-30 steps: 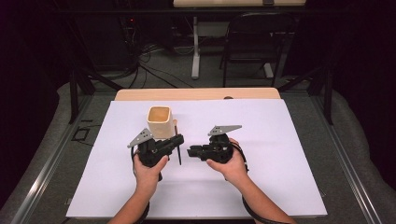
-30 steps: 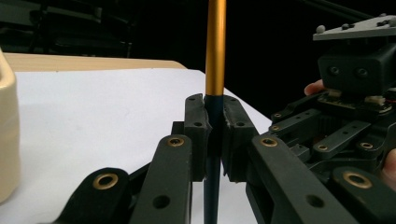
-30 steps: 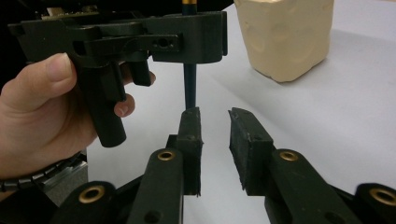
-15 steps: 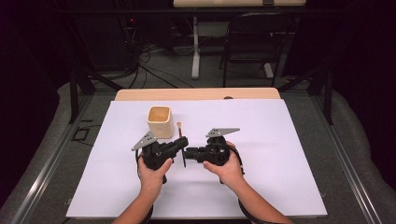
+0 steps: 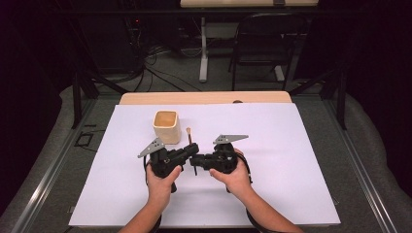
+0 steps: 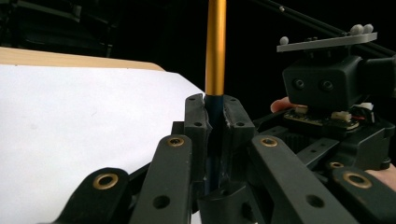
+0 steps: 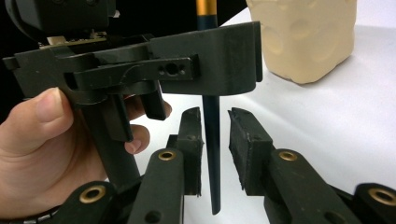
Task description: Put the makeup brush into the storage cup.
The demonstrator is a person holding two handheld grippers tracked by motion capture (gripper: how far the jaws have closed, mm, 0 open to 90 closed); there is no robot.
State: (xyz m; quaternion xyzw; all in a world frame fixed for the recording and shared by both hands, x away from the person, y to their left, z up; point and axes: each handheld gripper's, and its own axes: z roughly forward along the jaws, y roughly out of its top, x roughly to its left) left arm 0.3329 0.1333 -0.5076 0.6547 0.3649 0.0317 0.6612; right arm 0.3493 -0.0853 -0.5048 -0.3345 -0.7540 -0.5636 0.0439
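Gripping the brush [image 6: 215, 51] upright, the left tongs [image 6: 213, 122] stand clenched on its dark lower shaft, gold ferrule rising above. The right tongs [image 7: 215, 122] stand released, jaws apart either side of the same shaft, its tip hanging free below. Both meet near the middle of the white-covered table [image 5: 301, 160], just in front of the cream holder [image 5: 167, 126]. The brush looks light, thin, stiff and probably slick; the dark handle below the ferrule seems the safest hold.
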